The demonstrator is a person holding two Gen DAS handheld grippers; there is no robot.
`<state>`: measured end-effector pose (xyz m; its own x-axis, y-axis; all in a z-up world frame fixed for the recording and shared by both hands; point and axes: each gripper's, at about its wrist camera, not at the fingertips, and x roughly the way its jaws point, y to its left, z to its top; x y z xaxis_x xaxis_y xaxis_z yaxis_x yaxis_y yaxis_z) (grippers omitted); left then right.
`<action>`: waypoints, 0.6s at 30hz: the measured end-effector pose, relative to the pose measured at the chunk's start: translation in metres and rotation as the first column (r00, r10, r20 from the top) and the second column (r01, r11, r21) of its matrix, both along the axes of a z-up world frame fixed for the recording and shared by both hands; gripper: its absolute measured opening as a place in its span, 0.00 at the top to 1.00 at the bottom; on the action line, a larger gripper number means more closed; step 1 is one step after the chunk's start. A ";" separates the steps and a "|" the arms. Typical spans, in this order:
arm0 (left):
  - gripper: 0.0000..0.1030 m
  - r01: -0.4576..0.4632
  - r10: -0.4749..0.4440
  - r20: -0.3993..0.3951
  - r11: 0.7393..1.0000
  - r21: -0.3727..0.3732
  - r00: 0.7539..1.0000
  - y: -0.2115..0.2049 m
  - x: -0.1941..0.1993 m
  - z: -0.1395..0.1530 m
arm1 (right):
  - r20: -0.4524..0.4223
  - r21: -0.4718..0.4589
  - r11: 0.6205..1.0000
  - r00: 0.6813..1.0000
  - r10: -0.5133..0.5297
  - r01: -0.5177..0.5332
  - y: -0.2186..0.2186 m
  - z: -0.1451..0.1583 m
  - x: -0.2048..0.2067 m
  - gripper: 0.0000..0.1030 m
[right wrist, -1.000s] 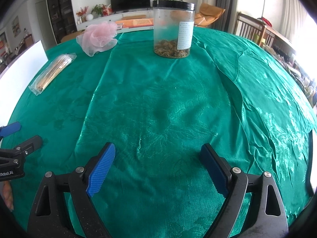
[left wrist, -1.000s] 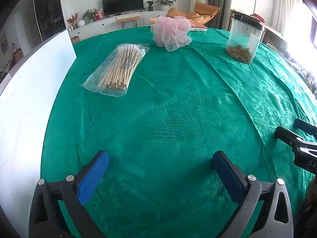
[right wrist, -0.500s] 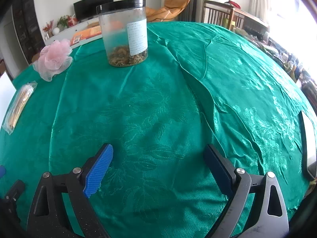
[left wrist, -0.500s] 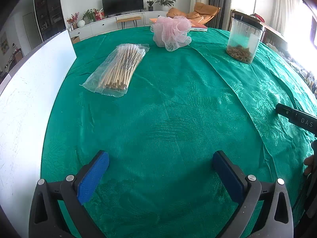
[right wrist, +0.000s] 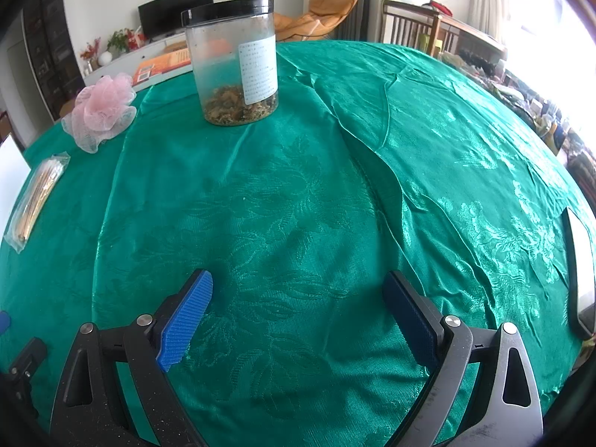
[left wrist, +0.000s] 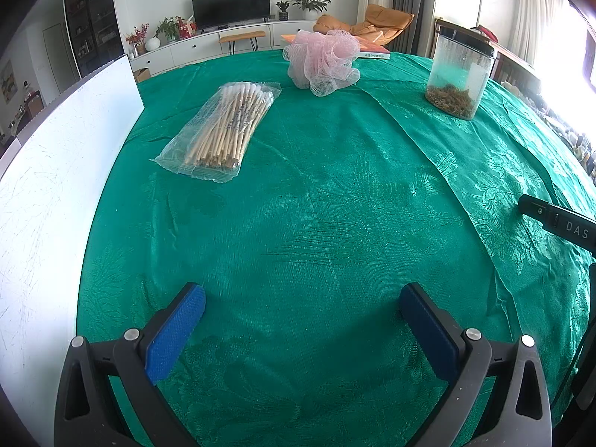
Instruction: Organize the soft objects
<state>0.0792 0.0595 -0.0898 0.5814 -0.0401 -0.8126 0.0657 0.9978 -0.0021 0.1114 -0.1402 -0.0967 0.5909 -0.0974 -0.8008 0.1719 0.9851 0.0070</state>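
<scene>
A pink mesh bath pouf (left wrist: 322,63) lies at the far side of the green tablecloth (left wrist: 316,205); it also shows in the right wrist view (right wrist: 102,111) at the far left. A clear bag of cotton swabs (left wrist: 223,130) lies nearer, left of centre, and shows in the right wrist view (right wrist: 35,197). My left gripper (left wrist: 301,324) is open and empty, low over the cloth. My right gripper (right wrist: 298,320) is open and empty, well short of the jar.
A clear jar with a black lid (right wrist: 234,63) and brown contents stands far centre; it also shows in the left wrist view (left wrist: 458,74). A white board (left wrist: 48,193) stands along the left edge. An orange book (left wrist: 368,50) lies behind the pouf. A flat device (right wrist: 579,272) lies at the right edge.
My right gripper has moved forward and turned right, so the jar looks nearer and larger. The left gripper has stayed put. Both stay open.
</scene>
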 end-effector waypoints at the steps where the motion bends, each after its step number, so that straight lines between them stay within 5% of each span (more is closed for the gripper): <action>1: 0.00 0.000 0.000 0.000 1.000 0.000 1.000 0.000 0.000 0.000 | 0.000 0.000 1.000 1.000 0.000 0.000 0.000 0.000 0.000 0.08; 18: 0.00 -0.007 0.007 0.001 1.000 0.001 1.000 0.000 0.001 -0.001 | 0.000 0.000 1.000 1.000 0.000 0.000 0.000 0.000 0.000 0.08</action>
